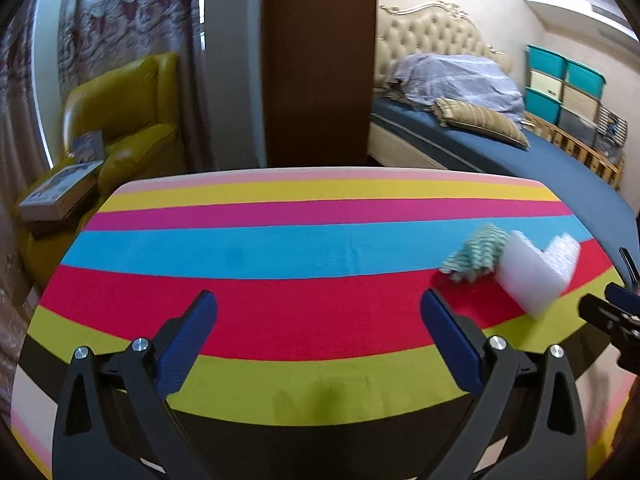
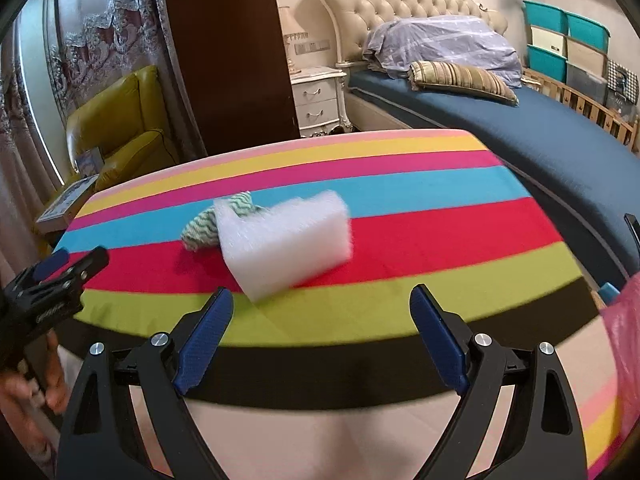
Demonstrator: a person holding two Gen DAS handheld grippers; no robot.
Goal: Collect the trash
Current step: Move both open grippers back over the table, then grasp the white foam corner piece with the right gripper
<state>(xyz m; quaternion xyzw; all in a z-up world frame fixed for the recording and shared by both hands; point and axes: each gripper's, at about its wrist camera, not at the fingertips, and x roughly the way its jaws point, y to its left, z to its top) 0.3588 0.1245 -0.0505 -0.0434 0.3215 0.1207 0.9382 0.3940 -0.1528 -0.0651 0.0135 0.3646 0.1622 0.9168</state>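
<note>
White foam block [image 1: 536, 272] and a green striped rag [image 1: 476, 254] lie touching on my striped table [image 1: 280, 320], left view; left gripper [image 1: 318, 312] spread, empty. Right view: right gripper [image 2: 322, 304] spread, empty, near the foam. Nothing collected yet.

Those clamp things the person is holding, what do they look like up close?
Both match. The left gripper and the right gripper each have two black, angular plastic arms with triangular cut-outs and round silver bolt heads at the pivots. The fingers carry long, dark blue ribbed pads on their inner faces. No cables or markings show.
</note>
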